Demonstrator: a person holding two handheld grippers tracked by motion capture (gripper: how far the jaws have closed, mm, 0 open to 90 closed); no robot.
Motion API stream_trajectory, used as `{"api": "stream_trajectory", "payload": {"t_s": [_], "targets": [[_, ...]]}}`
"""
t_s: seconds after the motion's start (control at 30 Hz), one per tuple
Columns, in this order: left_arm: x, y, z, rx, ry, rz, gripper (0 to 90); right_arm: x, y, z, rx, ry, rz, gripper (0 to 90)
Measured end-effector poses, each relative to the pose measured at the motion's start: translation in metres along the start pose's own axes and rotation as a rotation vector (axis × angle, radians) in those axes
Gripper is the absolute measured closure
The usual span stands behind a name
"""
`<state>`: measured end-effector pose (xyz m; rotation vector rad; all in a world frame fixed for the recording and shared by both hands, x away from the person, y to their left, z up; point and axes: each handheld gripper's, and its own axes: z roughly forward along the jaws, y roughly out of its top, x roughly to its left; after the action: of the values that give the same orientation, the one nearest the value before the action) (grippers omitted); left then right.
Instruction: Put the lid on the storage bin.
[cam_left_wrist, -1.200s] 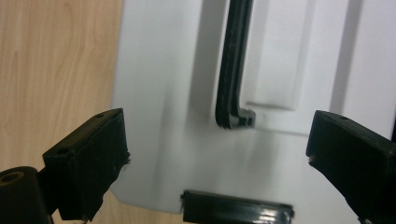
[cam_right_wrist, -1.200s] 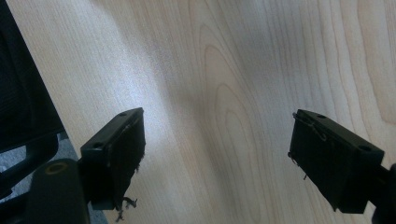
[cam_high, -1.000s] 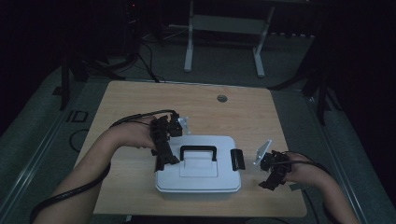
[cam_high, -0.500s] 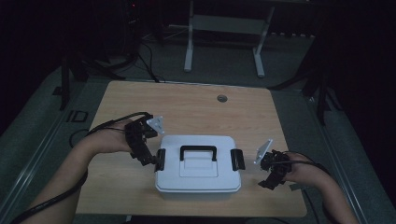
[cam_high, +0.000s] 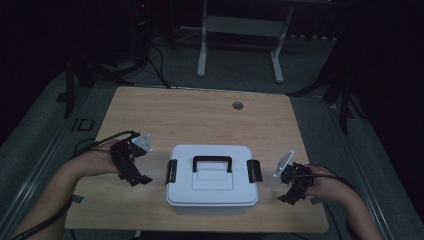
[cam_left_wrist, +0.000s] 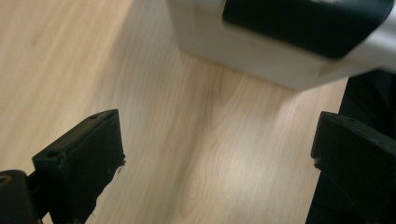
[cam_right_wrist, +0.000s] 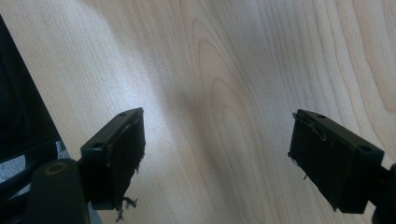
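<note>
A white plastic box (cam_high: 212, 175) with a black handle (cam_high: 212, 161) and black side latches (cam_high: 171, 171) lies shut near the table's front edge. My left gripper (cam_high: 137, 178) hovers just left of the box, open, jaws down over bare wood. In the left gripper view (cam_left_wrist: 215, 154) the box corner (cam_left_wrist: 261, 56) and its dark latch (cam_left_wrist: 308, 23) show ahead of the spread jaws. My right gripper (cam_high: 290, 197) rests to the right of the box, open, nothing between its jaws. The right gripper view (cam_right_wrist: 217, 154) looks at bare wood (cam_right_wrist: 233, 70).
The wooden table (cam_high: 200, 115) has a round cable hole (cam_high: 238, 105) near its far edge. Beyond it stands a white desk frame (cam_high: 240, 40) on a dark floor with cables (cam_high: 150, 60). The table's front edge lies close below both hands.
My left gripper has moved left and down, from over the box's left latch to the bare table beside the box. The right gripper has stayed where it was.
</note>
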<state>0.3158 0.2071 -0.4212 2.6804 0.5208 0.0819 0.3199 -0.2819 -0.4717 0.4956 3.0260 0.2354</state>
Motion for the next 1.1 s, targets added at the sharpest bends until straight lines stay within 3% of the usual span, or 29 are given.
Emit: {"api": "stream_trajectory", "payload": {"t_s": [0.23, 0.27, 0.47, 0.57, 0.8, 0.9, 1.1], "targets": [[0.001, -0.027, 0.006, 0.007, 0.001, -0.04, 2.2, 0.0, -0.003, 0.001, -0.008, 0.0, 0.011, 17.8], [0.0, -0.036, 0.011, 0.007, 0.001, -0.05, 2.1, -0.001, -0.004, 0.001, -0.012, -0.003, 0.012, 17.8], [-0.001, -0.054, 0.022, 0.002, 0.005, -0.068, 2.1, -0.001, -0.007, 0.001, -0.018, -0.002, 0.024, 17.9], [-0.003, -0.06, 0.025, -0.025, -0.001, -0.084, 2.2, -0.001, -0.008, 0.001, -0.025, -0.001, 0.032, 17.9], [-0.01, -0.073, 0.032, 0.0, 0.01, -0.083, 2.2, -0.001, -0.012, 0.005, -0.035, -0.003, 0.041, 17.9], [-0.012, -0.077, 0.036, -0.017, 0.014, -0.101, 2.2, -0.001, -0.014, 0.005, -0.046, -0.005, 0.048, 17.9], [-0.017, -0.082, 0.045, -0.018, 0.031, -0.096, 2.2, -0.002, -0.018, 0.008, -0.055, -0.003, 0.06, 17.9]]}}
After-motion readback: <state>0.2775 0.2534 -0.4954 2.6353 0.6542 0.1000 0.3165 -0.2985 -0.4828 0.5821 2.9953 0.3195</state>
